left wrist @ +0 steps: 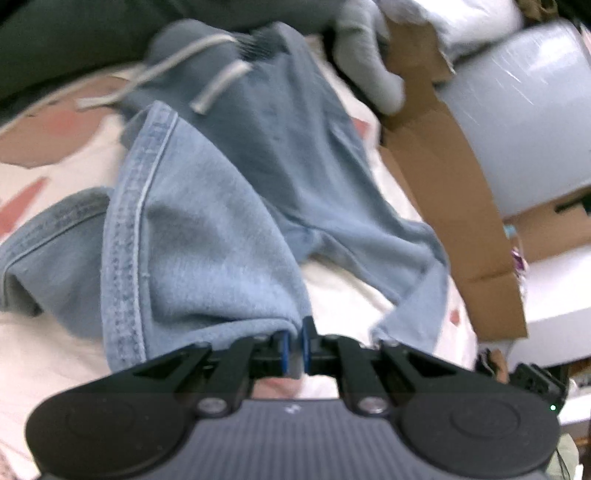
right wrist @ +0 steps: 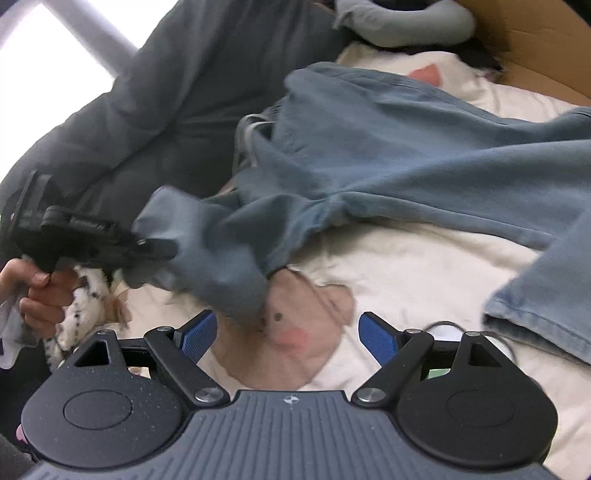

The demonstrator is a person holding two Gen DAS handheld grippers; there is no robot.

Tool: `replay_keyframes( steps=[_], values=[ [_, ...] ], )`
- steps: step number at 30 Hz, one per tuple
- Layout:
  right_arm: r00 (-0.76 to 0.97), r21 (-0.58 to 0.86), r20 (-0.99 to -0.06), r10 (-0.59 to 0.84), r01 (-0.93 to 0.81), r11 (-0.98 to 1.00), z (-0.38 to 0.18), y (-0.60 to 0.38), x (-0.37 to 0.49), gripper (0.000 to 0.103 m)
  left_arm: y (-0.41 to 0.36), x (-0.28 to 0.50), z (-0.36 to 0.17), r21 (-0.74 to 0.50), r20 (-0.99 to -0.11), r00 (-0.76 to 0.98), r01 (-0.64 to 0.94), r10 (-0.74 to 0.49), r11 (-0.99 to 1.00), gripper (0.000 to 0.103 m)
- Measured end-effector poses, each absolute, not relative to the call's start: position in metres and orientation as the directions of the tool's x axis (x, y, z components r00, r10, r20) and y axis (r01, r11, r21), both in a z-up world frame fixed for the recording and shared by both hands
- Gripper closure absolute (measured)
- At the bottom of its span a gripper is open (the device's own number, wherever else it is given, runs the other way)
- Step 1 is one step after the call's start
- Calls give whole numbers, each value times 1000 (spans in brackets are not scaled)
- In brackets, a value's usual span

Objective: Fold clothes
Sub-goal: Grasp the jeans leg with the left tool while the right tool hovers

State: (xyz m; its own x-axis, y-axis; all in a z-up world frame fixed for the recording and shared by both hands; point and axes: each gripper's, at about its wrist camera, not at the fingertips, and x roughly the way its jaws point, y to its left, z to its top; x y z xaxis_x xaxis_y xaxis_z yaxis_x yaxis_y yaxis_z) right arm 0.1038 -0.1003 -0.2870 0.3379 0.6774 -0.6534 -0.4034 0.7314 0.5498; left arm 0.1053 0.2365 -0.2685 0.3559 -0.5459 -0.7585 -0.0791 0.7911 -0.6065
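Observation:
Blue sweatpants [left wrist: 258, 177] with a grey drawstring [left wrist: 184, 59] lie spread on a cream bed sheet [left wrist: 37, 350] printed with pink bears. My left gripper [left wrist: 294, 343] is shut on one hemmed leg end and lifts it off the sheet. In the right wrist view the left gripper [right wrist: 162, 251] shows at the left, clamped on the sweatpants [right wrist: 369, 155], with the hand behind it. My right gripper [right wrist: 288, 338] is open and empty, just above the sheet [right wrist: 424, 280] over a bear print. The other leg's hem [right wrist: 535, 310] hangs at the right.
A dark grey quilted cover [right wrist: 166, 92] lies along the far side. A grey pillow or garment [right wrist: 402, 22] is at the head. Brown cardboard [left wrist: 454, 177] and a big plastic-wrapped roll [left wrist: 524, 110] stand at the bed's right.

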Motion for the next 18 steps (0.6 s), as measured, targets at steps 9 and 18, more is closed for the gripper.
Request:
replay_keyframes(
  steps=[9, 18],
  values=[
    [350, 537, -612, 709, -473, 698, -275, -86, 101, 15, 194, 115, -266, -661, -706, 358, -25, -611, 750, 96],
    [432, 489, -584, 688, -489, 722, -272, -74, 110, 15, 166, 118, -256, -699, -672, 338, 2, -658, 715, 97]
  ],
)
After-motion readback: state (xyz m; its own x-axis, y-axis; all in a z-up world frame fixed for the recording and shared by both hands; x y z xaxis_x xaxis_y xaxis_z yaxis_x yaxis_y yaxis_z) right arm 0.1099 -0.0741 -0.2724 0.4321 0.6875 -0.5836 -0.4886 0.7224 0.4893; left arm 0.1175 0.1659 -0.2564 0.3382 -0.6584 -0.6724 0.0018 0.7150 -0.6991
